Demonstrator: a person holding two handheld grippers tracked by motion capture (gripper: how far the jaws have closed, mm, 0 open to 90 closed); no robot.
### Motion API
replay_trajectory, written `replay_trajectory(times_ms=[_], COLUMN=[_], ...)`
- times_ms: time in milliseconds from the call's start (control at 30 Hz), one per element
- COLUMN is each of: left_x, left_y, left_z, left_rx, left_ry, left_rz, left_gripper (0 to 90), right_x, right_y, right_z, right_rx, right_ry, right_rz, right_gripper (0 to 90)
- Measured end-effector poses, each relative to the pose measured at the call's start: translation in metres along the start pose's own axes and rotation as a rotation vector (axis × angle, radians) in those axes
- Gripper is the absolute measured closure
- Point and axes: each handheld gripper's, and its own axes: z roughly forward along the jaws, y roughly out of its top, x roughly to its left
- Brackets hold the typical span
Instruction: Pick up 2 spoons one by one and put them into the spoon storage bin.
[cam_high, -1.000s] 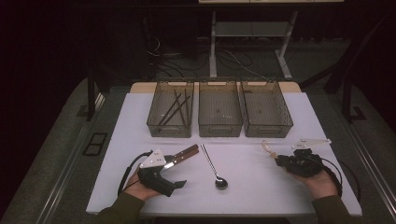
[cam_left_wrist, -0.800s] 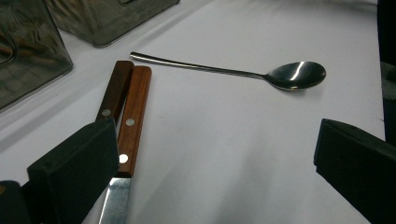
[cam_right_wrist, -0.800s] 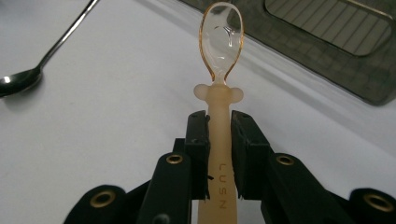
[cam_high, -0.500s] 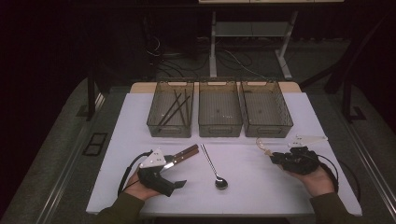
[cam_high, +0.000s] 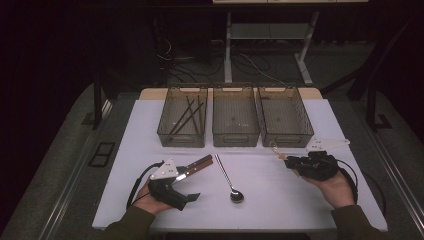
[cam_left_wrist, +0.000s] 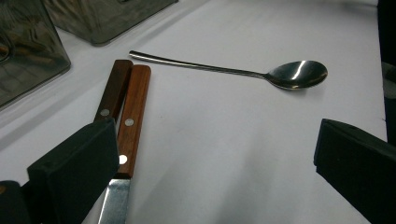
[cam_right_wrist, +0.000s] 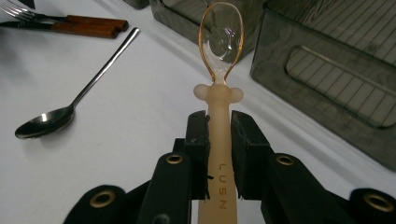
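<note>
Right tongs (cam_high: 288, 159) gripping a translucent baby spoon (cam_high: 276, 149) near the right bin (cam_high: 284, 116).

High view: holding the spoon just above the white surface (cam_high: 280, 200), in front of the right bin; left tongs (cam_high: 192, 186) resting wide, nothing between. Counting three bins, dark sticks in the left bin (cam_high: 183, 116) only; one metal spoon (cam_high: 229, 177). Left gripper view: gaping wide beside two wooden-handled pieces (cam_left_wrist: 122, 100). Right gripper view: clamping narrowly on the soft-looking handle below its knob (cam_right_wrist: 218, 94); likely light, slightly flexible, thin bowl (cam_right_wrist: 222, 39) perhaps fragile, so gripping the thick handle seeming best. Counting one baby spoon.
</note>
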Motion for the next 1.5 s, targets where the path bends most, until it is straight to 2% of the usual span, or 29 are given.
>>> replay_trajectory(times_ms=[300,800,1200,1367,1500], left_x=[0.001,0.001,0.001,0.000,0.000], left_y=[0.000,0.000,0.000,0.000,0.000], left_z=[-0.001,-0.001,-0.001,-0.001,-0.001], left_rx=[0.008,0.009,0.007,-0.001,0.000], left_ry=[-0.002,-0.004,-0.007,-0.007,-0.005], left_rz=[0.011,0.015,0.008,0.003,0.001], left_gripper=[0.0,0.0,0.0,0.0,0.0], right_x=[-0.002,-0.004,-0.004,-0.005,-0.008], right_y=[0.017,0.039,0.060,0.068,0.076], right_z=[0.006,0.018,0.032,0.041,0.048], right_rx=[-0.041,-0.100,-0.143,-0.144,-0.165], right_ry=[0.006,0.022,0.029,0.029,0.031], right_rz=[-0.015,-0.005,-0.008,-0.013,0.002], right_gripper=[77.7,77.6,77.5,77.5,77.5])
